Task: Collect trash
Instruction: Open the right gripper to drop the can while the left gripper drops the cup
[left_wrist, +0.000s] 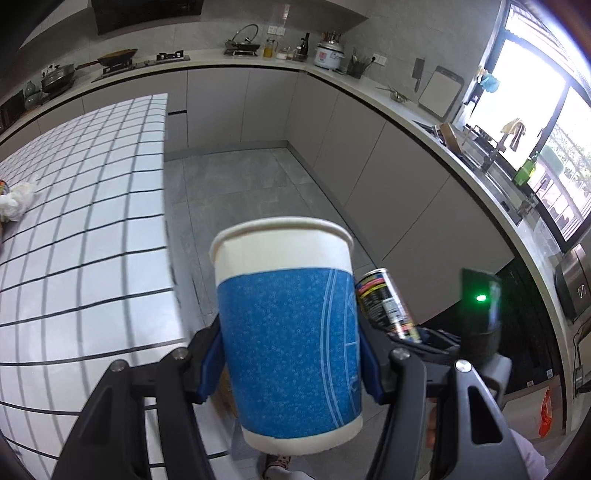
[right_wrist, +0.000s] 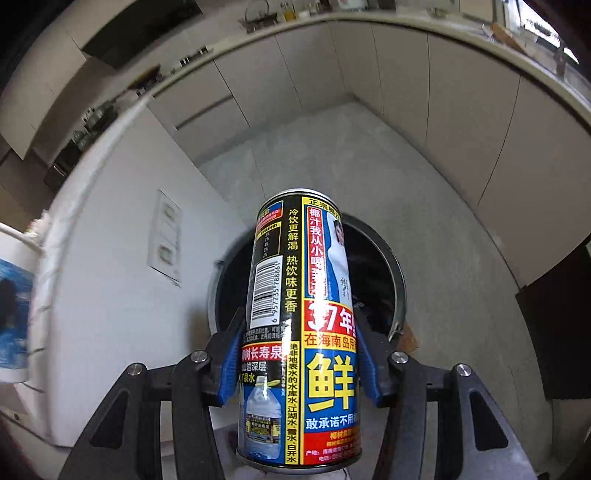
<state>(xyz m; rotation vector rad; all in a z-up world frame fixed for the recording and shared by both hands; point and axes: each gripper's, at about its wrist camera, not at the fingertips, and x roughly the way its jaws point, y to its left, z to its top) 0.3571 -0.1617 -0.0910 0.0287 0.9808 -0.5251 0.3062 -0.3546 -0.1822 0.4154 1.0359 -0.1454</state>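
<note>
Above the bin (right_wrist: 369, 266), at its 7 o'clock: right gripper (right_wrist: 297, 354) clamped on can (right_wrist: 299, 332); left gripper (left_wrist: 291, 354) clamped on paper cup (left_wrist: 288, 332)

On the can (right_wrist: 299, 332): "冷饮更解渴 热饮味更香", "鲜", barcode 6957735788861.

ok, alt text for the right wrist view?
The right gripper clamps a tall black, yellow and red drink can printed with Chinese text, held above a round, dark-lined trash bin on the grey kitchen floor. A white island side fills the left, grey cabinets behind.
</note>
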